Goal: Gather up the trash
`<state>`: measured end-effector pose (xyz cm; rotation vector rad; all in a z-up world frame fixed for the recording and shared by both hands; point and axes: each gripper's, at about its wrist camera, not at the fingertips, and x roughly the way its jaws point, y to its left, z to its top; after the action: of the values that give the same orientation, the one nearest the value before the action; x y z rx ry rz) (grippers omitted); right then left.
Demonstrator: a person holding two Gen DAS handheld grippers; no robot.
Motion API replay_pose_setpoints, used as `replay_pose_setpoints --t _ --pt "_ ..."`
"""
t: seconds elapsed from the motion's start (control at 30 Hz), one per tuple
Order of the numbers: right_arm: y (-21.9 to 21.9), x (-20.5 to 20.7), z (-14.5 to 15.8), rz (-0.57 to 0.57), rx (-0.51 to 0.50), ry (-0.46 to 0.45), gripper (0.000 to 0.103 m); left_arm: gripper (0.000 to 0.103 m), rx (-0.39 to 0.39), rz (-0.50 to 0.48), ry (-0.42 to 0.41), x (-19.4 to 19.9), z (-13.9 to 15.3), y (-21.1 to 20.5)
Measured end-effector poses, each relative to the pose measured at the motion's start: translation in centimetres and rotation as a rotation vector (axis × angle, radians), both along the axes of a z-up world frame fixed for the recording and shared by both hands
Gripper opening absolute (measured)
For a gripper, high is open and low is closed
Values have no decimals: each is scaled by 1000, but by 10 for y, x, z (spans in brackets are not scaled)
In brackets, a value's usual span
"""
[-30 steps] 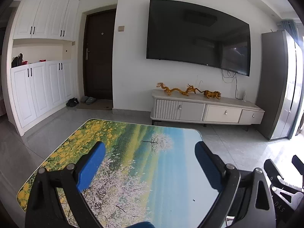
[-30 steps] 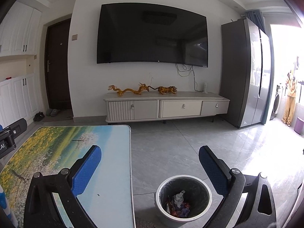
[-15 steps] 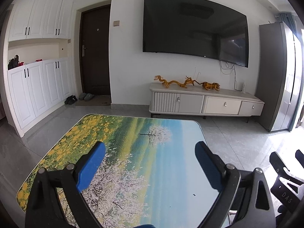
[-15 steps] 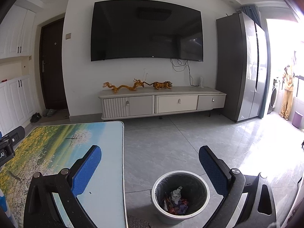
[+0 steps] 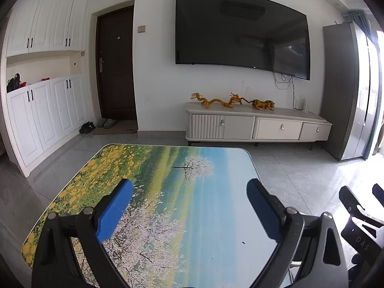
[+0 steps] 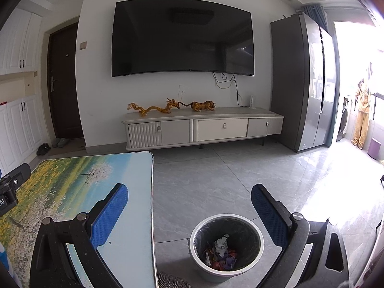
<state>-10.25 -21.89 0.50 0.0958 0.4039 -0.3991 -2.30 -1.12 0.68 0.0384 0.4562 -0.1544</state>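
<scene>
A round bin (image 6: 226, 244) with a dark liner stands on the floor right of the table; crumpled paper and coloured wrappers (image 6: 222, 254) lie inside. My right gripper (image 6: 188, 199) hangs open above and behind the bin, nothing between its blue pads. My left gripper (image 5: 189, 196) is open over the table (image 5: 168, 192), whose top carries a landscape print; nothing sits between its fingers. In the left wrist view the right gripper's black frame (image 5: 360, 218) shows at the right edge. No loose trash shows on the table.
A white TV cabinet (image 6: 204, 129) with golden figurines stands against the far wall under a large TV (image 6: 182, 38). A tall grey fridge (image 6: 304, 81) is at right. A person (image 6: 362, 115) stands by the bright balcony. The table's right edge (image 6: 152, 192) borders grey tile floor.
Both views have shifted slightly, tilting a little downward and leftward; the bin sits a bit more central in the right wrist view. Both grippers stay open and empty.
</scene>
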Motion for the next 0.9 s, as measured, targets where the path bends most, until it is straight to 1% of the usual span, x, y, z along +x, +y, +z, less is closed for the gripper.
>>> replay_pose_setpoints --t 0.9 --pt "0 2 -6 -7 8 24 103 96 36 -27 22 1 -6 -11"
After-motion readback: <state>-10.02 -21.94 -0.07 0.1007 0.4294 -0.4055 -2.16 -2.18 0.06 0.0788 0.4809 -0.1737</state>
